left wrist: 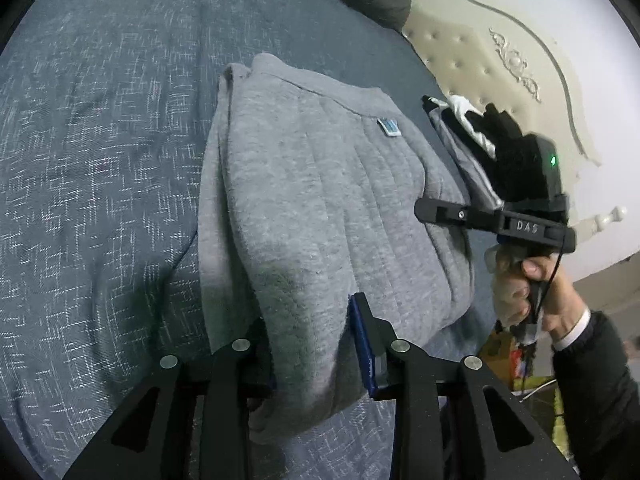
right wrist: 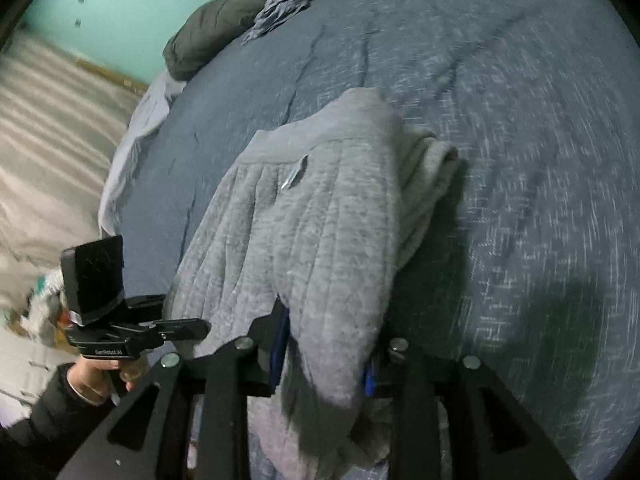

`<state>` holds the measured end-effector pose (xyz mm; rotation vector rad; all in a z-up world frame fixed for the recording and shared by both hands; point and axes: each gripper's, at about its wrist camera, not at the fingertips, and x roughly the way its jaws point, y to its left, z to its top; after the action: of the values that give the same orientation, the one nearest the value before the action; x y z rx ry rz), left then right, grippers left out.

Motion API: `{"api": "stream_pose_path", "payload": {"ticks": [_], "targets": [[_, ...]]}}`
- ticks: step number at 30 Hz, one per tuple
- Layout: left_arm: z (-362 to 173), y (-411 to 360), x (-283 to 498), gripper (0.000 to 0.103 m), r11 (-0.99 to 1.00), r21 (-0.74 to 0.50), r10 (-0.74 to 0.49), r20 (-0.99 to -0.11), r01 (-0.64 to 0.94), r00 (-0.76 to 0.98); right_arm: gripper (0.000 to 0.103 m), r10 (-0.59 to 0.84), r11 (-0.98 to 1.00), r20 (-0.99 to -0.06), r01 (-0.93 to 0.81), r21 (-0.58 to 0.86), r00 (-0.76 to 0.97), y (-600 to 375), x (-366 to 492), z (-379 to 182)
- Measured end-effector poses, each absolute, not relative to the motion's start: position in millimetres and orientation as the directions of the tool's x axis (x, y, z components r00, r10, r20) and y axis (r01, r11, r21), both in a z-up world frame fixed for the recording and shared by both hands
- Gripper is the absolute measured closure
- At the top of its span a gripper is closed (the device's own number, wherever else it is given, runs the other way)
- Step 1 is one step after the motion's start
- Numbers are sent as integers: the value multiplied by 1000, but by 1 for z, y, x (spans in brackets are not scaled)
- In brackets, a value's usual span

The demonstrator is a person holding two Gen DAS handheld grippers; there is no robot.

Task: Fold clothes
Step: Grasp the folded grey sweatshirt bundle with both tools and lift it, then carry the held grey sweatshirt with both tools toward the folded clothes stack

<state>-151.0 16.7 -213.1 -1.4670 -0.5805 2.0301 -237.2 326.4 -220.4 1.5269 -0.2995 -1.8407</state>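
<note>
A dark blue bedspread [left wrist: 100, 160] with a fine white fleck covers the bed and fills most of both views. On it lies a grey quilted sweatshirt [left wrist: 320, 200], folded into a thick bundle, with a small blue label [left wrist: 389, 126] on its upper face. At the head of the bed stands a cream tufted headboard [left wrist: 500, 80], and a dark grey pillow [right wrist: 216, 28] lies at the far edge with a crumpled blue-grey cloth [right wrist: 284, 8] by it. The left gripper [left wrist: 312, 344] has the near edge of the sweatshirt between its partly open jaws, the fabric bulging through them. The right gripper [right wrist: 326, 356] likewise straddles a thick fold, jaws partly apart; whether either pair of pads presses the cloth cannot be told.
</note>
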Motion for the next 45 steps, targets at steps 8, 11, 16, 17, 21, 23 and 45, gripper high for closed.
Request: {"api": "stream_pose_path", "payload": {"ticks": [8,11,16,17,21,23,45], "targets": [[-212,-15,-166,49,-755,-638,652,-708,-152,-272,43,-691,-702,-719,304,645,-72,349,-231,-214],[-219,-7,-174,46,-737,-656,675,-700,-165,-234,40,-678,-709,-733,313,632,-56,346,-224,-213],[-232,8,-181,44,-712,-678,702,-687,-182,-187,38,-645,-726,-764,324,606,-15,347,-217,-219],[-235,9,-182,44,-712,-678,702,-689,-180,-182,38,-641,-729,-768,324,603,-12,346,-217,-221],[-246,12,-185,44,-706,-687,709,-686,-174,-165,37,-622,-741,-783,320,591,7,335,-220,-229],[-251,13,-187,43,-701,-691,713,-682,-176,-162,37,-625,-735,-780,322,597,19,329,-221,-231],[-264,23,-197,57,-664,-722,748,-645,-194,-156,55,-618,-711,-784,378,593,66,304,-230,-250]]}}
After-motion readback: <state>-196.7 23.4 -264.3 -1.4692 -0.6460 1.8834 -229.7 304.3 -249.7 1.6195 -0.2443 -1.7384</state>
